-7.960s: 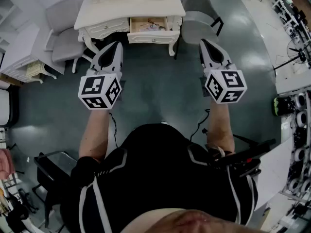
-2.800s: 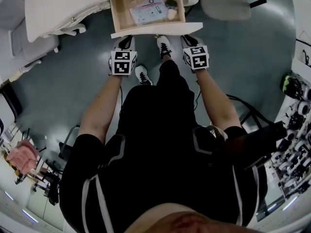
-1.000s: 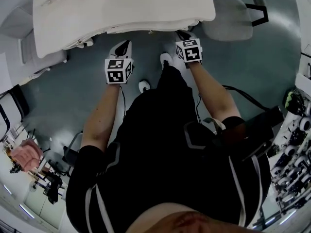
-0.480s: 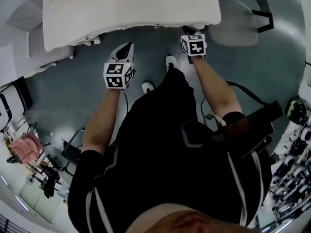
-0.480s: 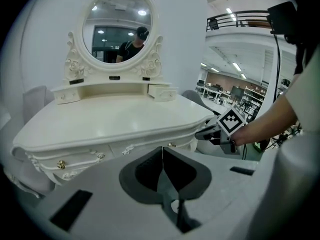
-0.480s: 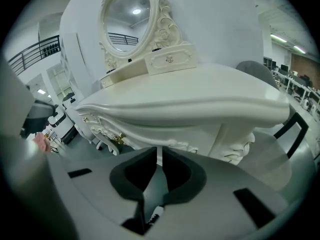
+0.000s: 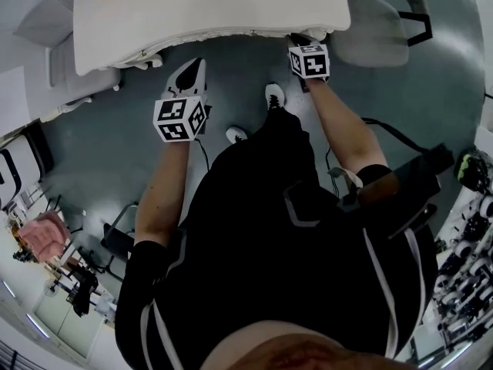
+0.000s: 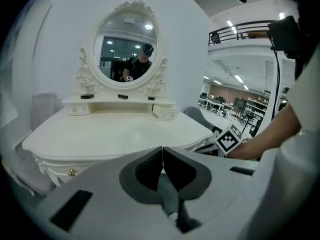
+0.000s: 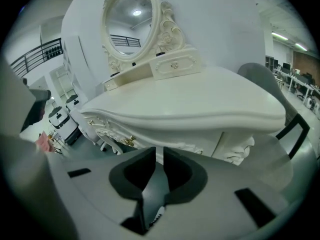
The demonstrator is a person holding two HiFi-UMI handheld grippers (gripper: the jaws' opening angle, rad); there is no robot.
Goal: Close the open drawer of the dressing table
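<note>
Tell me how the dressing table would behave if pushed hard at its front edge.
The dressing table looks rigid and probably heavy, so it would likely resist rather than flex. Its slender curved legs stand on smooth floor, so a hard shove might slide it. The tall mirror on top could wobble.

Bench (image 7: 208,6): white, with a curved top and wavy front edge, across the upper part of the head view.
Bench top: bare over its wide middle in the left gripper view.
Back of bench: a raised shelf (image 8: 117,102) at centre left, small dark pieces on it, and an oval mirror (image 8: 127,49) upright above.
Shelf's right end: small drawer box (image 8: 166,112).
Floor (image 7: 100,153): grey-green and glossy, with a grey chair (image 7: 377,33) at upper right, beside the bench.
</note>
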